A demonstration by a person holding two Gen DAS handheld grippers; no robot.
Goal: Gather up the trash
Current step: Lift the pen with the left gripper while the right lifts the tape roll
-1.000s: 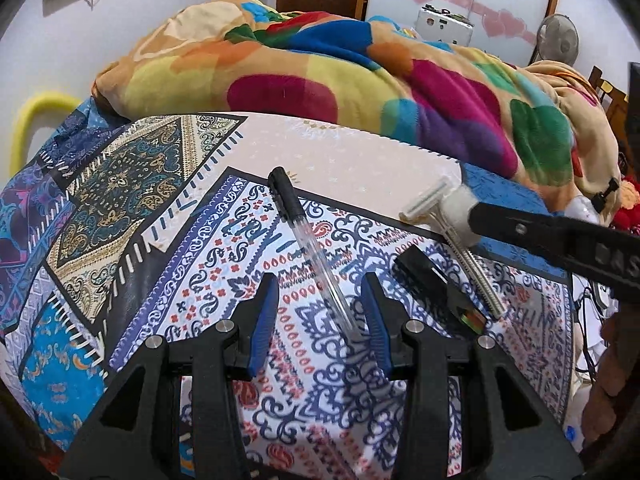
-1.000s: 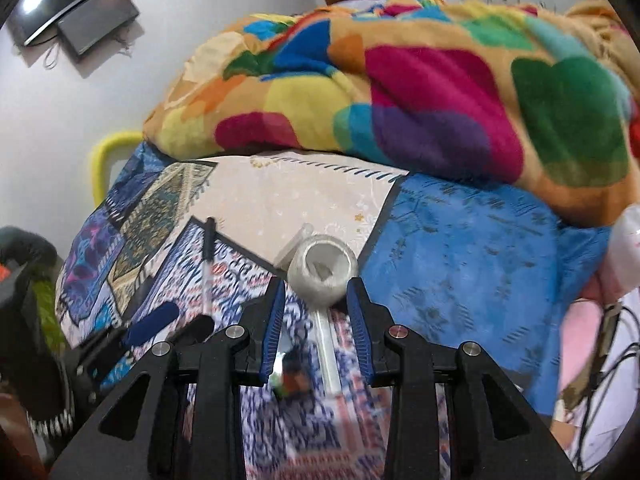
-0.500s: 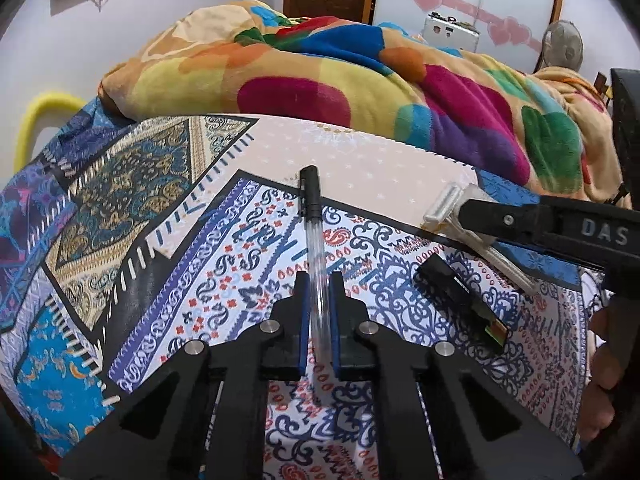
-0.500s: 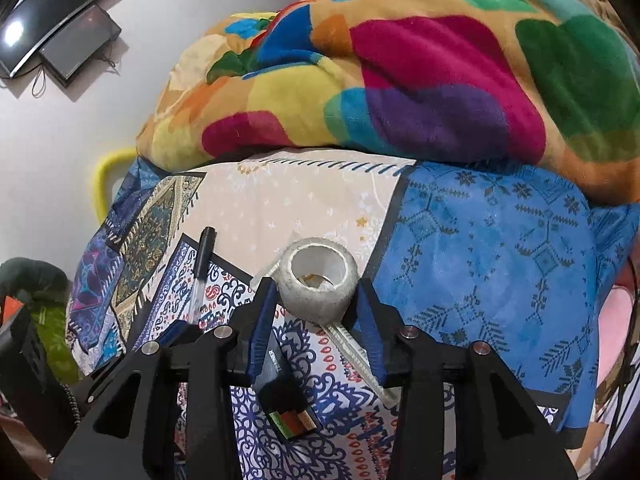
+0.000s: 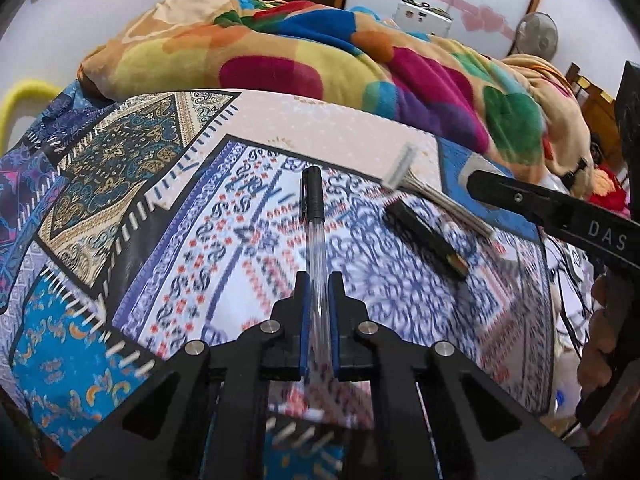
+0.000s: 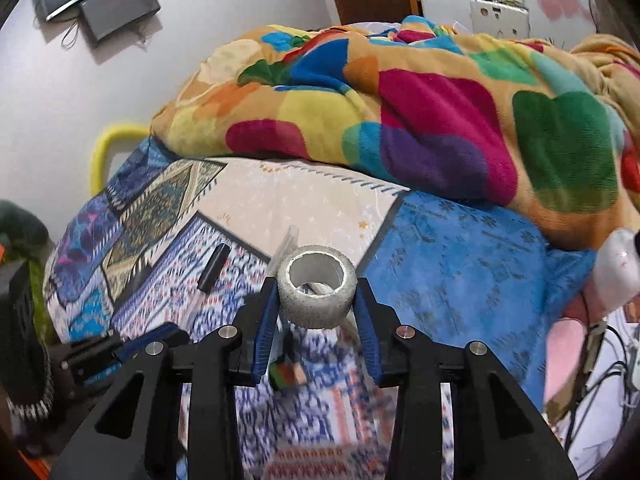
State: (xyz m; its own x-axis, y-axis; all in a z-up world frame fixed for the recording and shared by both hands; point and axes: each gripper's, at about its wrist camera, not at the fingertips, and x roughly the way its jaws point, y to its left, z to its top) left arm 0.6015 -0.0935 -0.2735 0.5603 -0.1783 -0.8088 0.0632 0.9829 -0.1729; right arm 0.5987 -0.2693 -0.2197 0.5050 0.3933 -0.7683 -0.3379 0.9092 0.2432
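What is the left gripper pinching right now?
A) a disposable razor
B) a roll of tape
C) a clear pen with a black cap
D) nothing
C: the left gripper is shut on the pen, whose clear barrel runs between the pads; the razor lies on the bedsheet.

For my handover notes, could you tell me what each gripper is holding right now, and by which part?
The left gripper is shut on the pen, on its clear barrel. The right gripper clamps the tape roll across its outer sides.
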